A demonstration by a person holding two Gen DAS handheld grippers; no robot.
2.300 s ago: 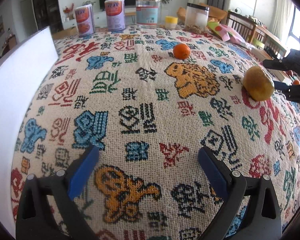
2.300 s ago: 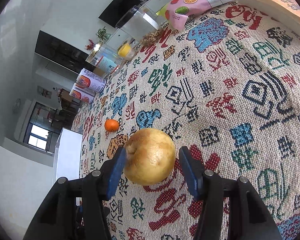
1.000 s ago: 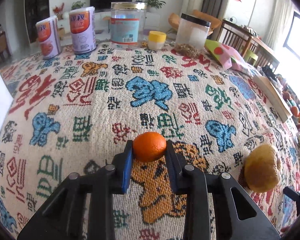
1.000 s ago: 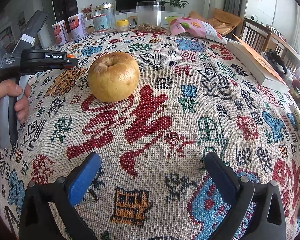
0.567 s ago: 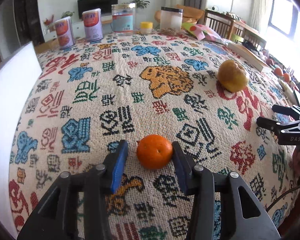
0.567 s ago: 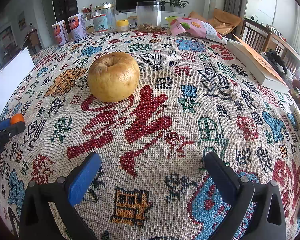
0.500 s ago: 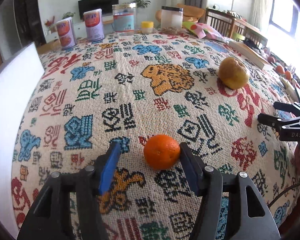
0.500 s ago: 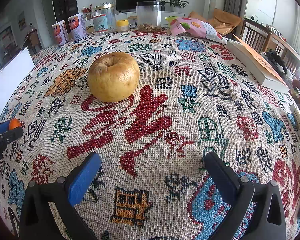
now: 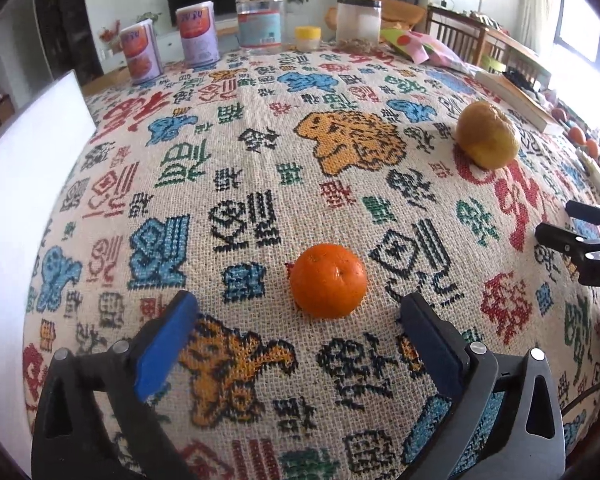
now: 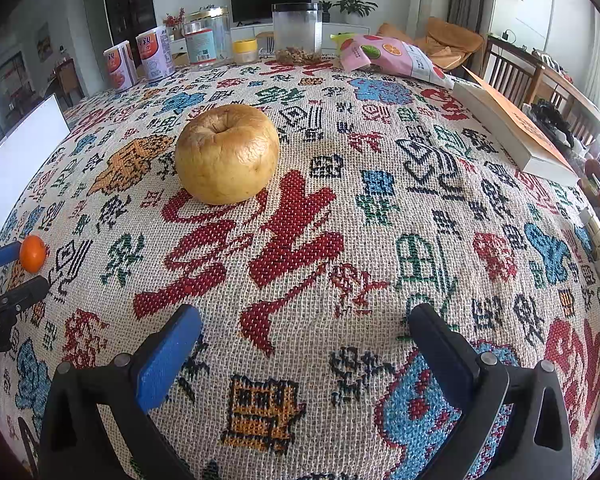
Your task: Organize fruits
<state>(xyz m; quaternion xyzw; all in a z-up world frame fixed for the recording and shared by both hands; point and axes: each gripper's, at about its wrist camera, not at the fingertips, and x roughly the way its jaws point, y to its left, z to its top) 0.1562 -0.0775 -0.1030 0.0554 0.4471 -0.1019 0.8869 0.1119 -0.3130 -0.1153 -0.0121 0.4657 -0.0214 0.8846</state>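
A small orange (image 9: 329, 286) rests on the patterned tablecloth (image 9: 240, 168) just ahead of my left gripper (image 9: 298, 322). Its jaws are opening and stand wide; the blue pads are clear of the fruit on both sides. A wrinkled yellow apple (image 9: 487, 134) sits farther off at the right. In the right wrist view the same apple (image 10: 227, 153) lies well ahead of my right gripper (image 10: 300, 330), which is open and holds nothing. The orange (image 10: 33, 253) shows at that view's left edge, beside the left gripper's blue pad.
Two cans (image 9: 162, 50), clear jars (image 9: 260, 20), a yellow-lidded tub (image 9: 308, 38) and a pink snack bag (image 10: 388, 58) line the far edge. A book (image 10: 512, 128) lies at the right edge. A white board (image 9: 24, 200) stands along the left side.
My left gripper carried the orange from mid-table to the near side, set it on the cloth and spread its jaws off it. The right gripper and the apple stayed put.
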